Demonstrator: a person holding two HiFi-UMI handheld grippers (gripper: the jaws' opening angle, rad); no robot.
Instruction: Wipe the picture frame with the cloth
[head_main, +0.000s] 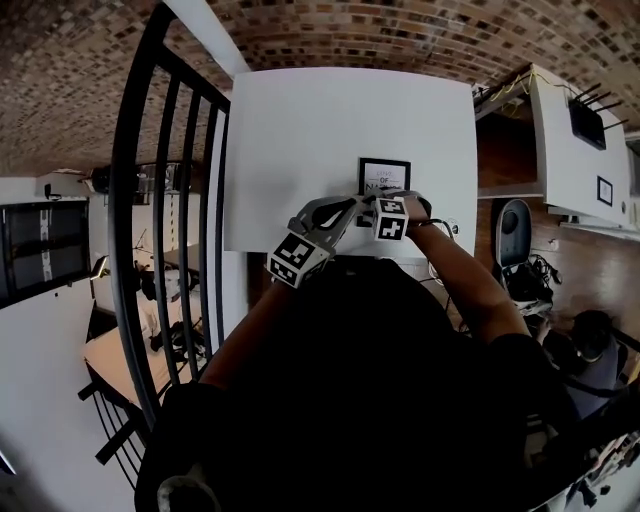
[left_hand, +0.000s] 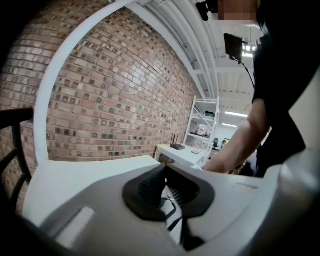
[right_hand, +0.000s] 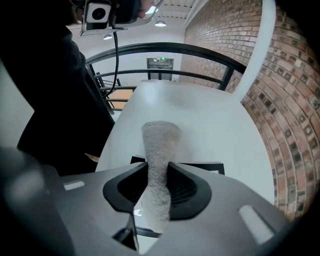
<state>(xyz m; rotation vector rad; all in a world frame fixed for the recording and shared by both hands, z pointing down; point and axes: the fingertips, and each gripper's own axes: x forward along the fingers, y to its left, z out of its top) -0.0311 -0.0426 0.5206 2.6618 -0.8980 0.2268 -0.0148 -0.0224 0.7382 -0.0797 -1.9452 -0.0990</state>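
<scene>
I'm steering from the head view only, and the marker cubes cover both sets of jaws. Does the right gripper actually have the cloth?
Observer: Yes. The right gripper is shut on a grey cloth, which sticks out past its jaws.
Operator: Is it over the frame?
Observer: The black picture frame lies flat on the white table just beneath those jaws. I can't tell if the cloth touches it.
Operator: And the left gripper?
Observer: The left gripper has its jaws together with nothing between them.
</scene>
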